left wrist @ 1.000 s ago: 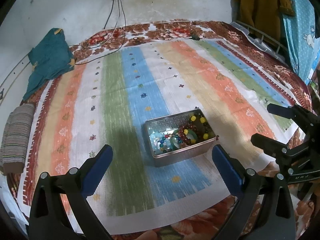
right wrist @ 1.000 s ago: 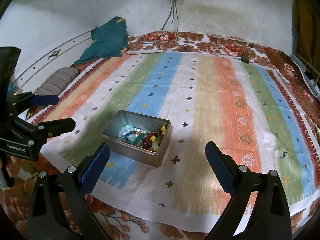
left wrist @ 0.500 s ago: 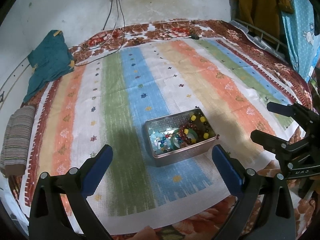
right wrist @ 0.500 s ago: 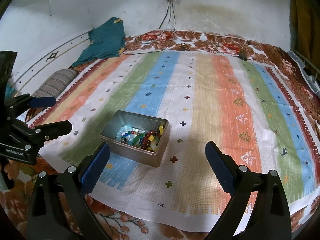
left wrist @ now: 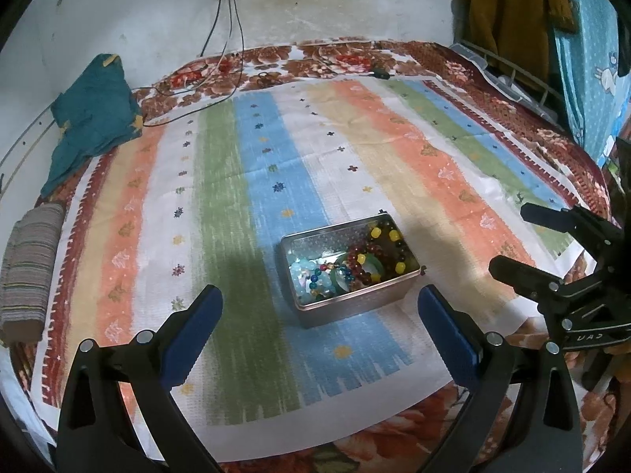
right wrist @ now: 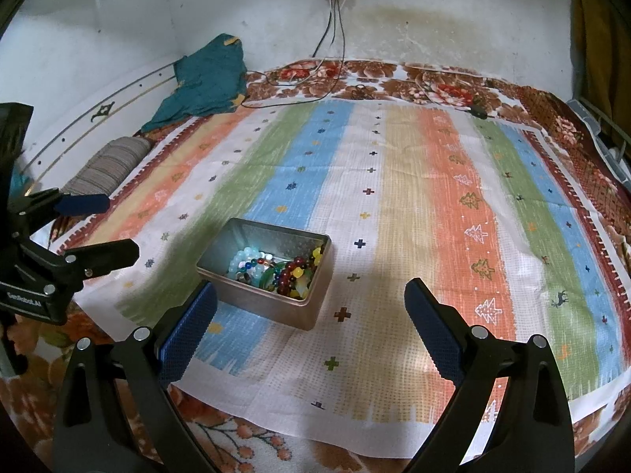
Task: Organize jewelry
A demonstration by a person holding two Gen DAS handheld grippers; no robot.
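Note:
An open silver metal tin [left wrist: 357,307] sits on the striped cloth near its front edge; it also shows in the right wrist view [right wrist: 276,303]. Inside lie bead bracelets [left wrist: 355,264] in red, yellow, blue and pale green, also seen in the right wrist view [right wrist: 280,272]. My left gripper [left wrist: 320,295] is open and empty, hovering just in front of the tin. My right gripper [right wrist: 310,289] is open and empty, in front and to the right of the tin. Each gripper shows in the other's view, the right one [left wrist: 508,236] and the left one [right wrist: 118,228].
A striped cloth [left wrist: 355,149] covers a floral blanket [right wrist: 221,437]. A teal garment [left wrist: 94,118] and a striped roll [left wrist: 31,264] lie at the left edge. Cables [left wrist: 221,79] run from a wall power strip. Hanging clothes and a wire rack [left wrist: 524,82] stand at right.
Both grippers have drifted slightly closer over the cloth; the tin and the beads have not moved. Both stay open.

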